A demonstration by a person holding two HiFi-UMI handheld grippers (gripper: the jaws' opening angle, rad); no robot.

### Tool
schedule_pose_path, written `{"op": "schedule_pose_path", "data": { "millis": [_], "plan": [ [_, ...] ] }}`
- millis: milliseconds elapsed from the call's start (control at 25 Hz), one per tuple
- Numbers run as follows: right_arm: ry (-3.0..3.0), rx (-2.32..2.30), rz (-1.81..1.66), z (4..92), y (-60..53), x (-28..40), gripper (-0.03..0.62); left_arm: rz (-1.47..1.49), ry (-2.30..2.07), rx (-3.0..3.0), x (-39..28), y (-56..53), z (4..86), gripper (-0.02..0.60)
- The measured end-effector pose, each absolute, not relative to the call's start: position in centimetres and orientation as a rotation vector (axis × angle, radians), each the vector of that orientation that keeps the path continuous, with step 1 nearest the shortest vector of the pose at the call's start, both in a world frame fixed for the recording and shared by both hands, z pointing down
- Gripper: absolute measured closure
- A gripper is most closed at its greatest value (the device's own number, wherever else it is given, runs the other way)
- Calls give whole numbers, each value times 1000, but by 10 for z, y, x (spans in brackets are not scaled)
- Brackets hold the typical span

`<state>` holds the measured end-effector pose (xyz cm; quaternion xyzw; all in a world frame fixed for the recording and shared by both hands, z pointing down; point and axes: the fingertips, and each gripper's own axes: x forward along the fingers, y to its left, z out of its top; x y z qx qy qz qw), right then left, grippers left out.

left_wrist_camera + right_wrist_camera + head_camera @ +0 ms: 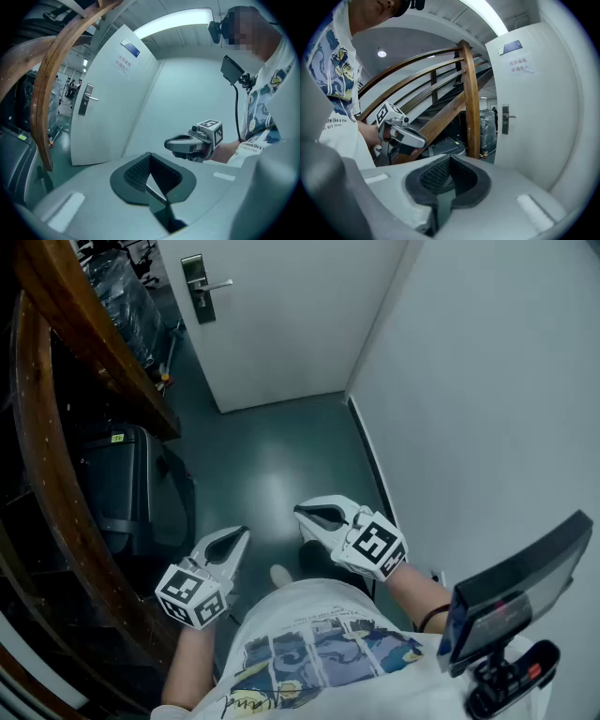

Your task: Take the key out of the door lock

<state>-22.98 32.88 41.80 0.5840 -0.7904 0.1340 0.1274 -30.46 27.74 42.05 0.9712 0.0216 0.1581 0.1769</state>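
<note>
— Green floor (272,465), narrow hall. What's in it, by count?

— 1 white door (281,324) at the far end. 1 lock plate (198,296) near its left edge w/ 1 lever handle (218,284). 2 signs on the door face: a blue plate (131,48) up top, a paper notice (123,64) just below. 1 white wall (487,381) all along the right. Left side has curved wooden rails (52,465), several, can't get a sure count, plus 1 upright post (471,98). 1 black case (122,488) sits under the rails.

— And the key?

— Too small to make out at this range. Only the lock plate shows, and it's well apart from both grippers.

— Grippers?

— 2. The left gripper (244,532) and right gripper (298,512) are low, in front of the person's printed shirt (309,652), aimed toward the door and a bit downward. They're near each other, not touching. Left jaws are pressed together w/ nothing between. Right jaws are the same, tips meeting, nothing in them.

— Room to move?

— An open floor strip runs from the person's shoe (279,575) to the door's bottom edge. It's pinched by the black case on the left and the wall's dark skirting (370,456) on the right. A lit space shows past the door's lock-side edge in the left gripper view. 1 screen on a mount (520,582) sits by the right forearm, near the wall.
</note>
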Motion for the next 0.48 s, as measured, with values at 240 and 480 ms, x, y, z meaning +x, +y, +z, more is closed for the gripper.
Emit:
{"op": "schedule_pose_path", "data": {
  "millis": [240, 480],
  "plan": [
    [-2255, 1752, 421, 422, 341, -225, 591, 471, 133, 2744, -298, 285, 424, 577],
    [-2221, 1750, 412, 429, 341, -217, 591, 458, 115, 2761, -296, 281, 423, 577]
  ]
}}
